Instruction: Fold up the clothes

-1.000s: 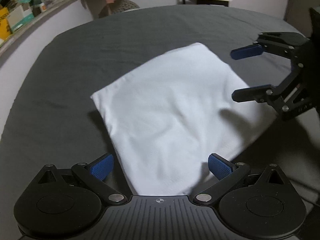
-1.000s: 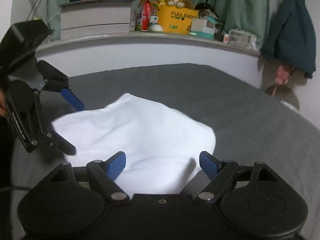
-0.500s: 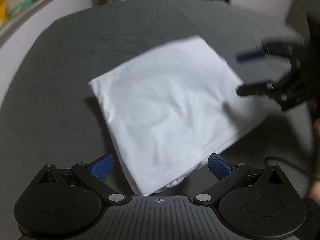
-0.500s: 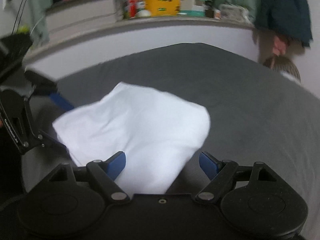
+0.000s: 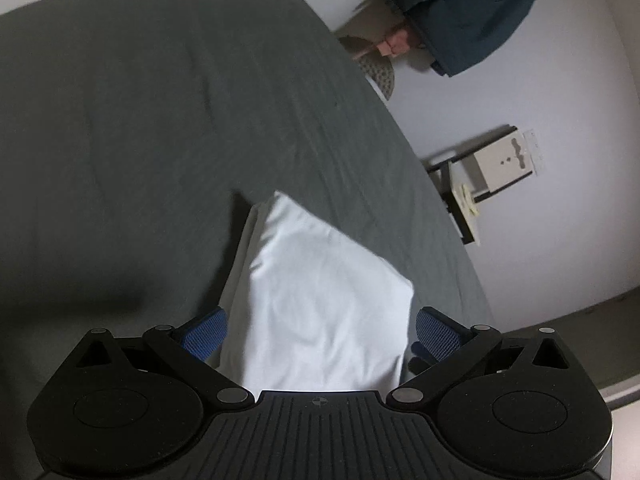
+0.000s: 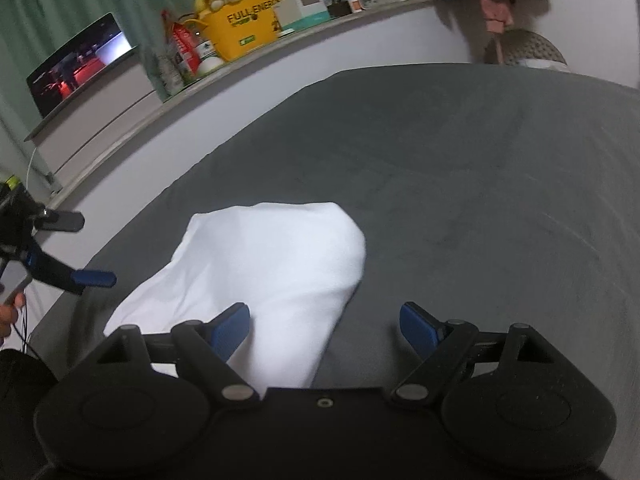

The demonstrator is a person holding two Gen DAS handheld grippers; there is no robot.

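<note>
The left gripper (image 5: 320,330) has its blue fingers (image 5: 204,332) spread wide, one on each side of the folded white cloth (image 5: 320,304), and they are not pinching it. The right gripper (image 6: 325,326) is spread wide too, with its left finger (image 6: 230,326) over the cloth's near edge and the other over the bare gray bed (image 6: 480,184). The white cloth lies flat on the gray bed, near a shelf (image 6: 280,40) with a yellow box (image 6: 244,24).
</note>
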